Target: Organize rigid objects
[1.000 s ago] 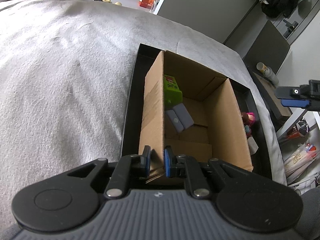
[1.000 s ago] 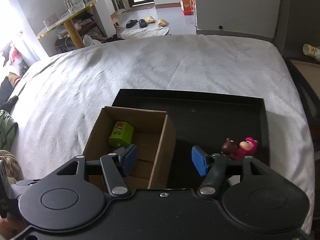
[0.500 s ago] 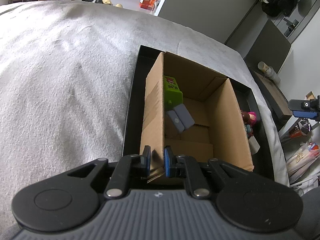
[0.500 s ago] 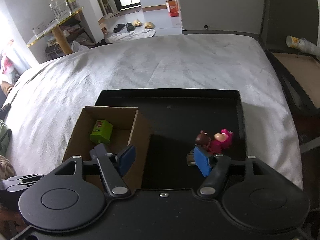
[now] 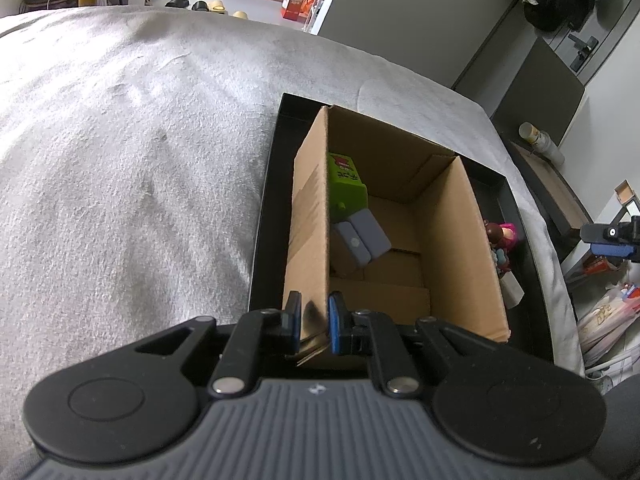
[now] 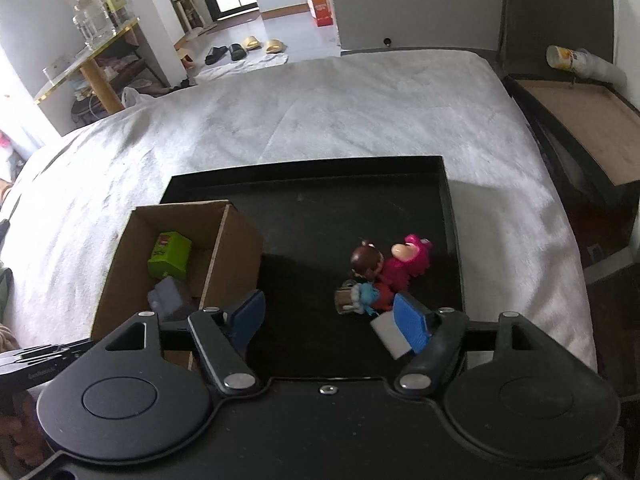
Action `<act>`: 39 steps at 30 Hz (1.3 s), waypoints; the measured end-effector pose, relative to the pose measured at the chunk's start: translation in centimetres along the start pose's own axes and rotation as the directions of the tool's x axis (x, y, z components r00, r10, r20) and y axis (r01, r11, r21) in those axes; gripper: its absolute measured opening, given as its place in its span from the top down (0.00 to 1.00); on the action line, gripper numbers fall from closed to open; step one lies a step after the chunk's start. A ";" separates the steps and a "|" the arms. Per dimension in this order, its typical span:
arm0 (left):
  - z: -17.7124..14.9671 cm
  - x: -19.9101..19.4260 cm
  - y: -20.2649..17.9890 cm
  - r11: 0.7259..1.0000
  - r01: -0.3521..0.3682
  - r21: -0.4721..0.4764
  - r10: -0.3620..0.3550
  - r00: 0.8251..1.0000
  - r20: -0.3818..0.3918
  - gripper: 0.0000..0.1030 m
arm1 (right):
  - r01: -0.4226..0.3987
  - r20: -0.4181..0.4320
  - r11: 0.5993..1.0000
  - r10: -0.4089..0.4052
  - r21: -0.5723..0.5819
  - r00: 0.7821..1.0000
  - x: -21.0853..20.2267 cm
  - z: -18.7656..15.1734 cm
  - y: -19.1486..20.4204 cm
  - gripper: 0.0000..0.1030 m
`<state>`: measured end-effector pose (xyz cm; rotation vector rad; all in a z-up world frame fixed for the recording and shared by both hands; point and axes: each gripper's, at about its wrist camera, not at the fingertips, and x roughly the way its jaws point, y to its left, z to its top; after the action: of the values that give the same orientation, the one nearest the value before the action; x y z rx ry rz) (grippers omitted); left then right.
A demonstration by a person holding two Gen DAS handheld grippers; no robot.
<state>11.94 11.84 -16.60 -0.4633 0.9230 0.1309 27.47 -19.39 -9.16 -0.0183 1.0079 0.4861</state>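
Observation:
An open cardboard box (image 5: 460,220) stands in a black tray (image 5: 272,200) on the bed. Inside lie a green toy block (image 5: 346,184) and a grey-blue case (image 5: 362,236). My left gripper (image 5: 314,322) is shut on the box's near left wall corner. In the right wrist view the box (image 6: 240,252) is at left, and my right gripper (image 6: 332,316) is open above the tray (image 6: 320,208). A pink figure (image 6: 410,260), a brown-haired figure (image 6: 366,260), a small blue toy (image 6: 366,294) and a white piece (image 6: 390,334) lie by its right finger.
The white bedspread (image 6: 320,108) surrounds the tray. A dark bedside cabinet (image 6: 580,112) with a cup stands at right. A side table (image 6: 92,72) with jars and slippers on the floor lie beyond the bed.
My right gripper has pulled back and shifted right, so the figures now sit more centred in front of it. My left gripper keeps its hold on the box wall.

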 end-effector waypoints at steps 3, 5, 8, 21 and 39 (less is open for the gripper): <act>0.0 0.0 0.0 1.000 0.000 -0.001 0.000 1.000 0.000 0.88 | 0.002 -0.006 1.000 -0.002 0.015 1.000 0.5 -0.3 -0.8 0.31; 0.0 0.0 0.0 1.000 -0.001 0.001 0.001 1.000 0.000 0.88 | 0.001 -0.013 1.000 0.000 0.025 1.000 1.1 -0.6 -1.4 0.31; -0.1 0.0 0.0 1.000 -0.004 0.005 0.004 1.000 0.002 0.87 | -0.002 -0.037 0.998 0.005 0.064 0.999 2.3 -1.1 -2.5 0.31; 0.0 0.2 -0.1 1.000 -0.009 0.003 0.009 1.000 0.001 0.87 | -0.040 -0.117 0.992 0.054 0.122 0.992 5.8 -1.0 -4.7 0.32; 0.3 0.9 0.0 1.000 -0.012 -0.025 0.011 1.000 -0.023 0.87 | 0.050 -0.264 0.998 -0.060 -0.043 0.963 12.1 -0.8 -5.0 0.38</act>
<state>12.74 11.94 -17.19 -0.4841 0.9476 0.1480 34.15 -19.44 -20.51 -0.1472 1.2578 0.4585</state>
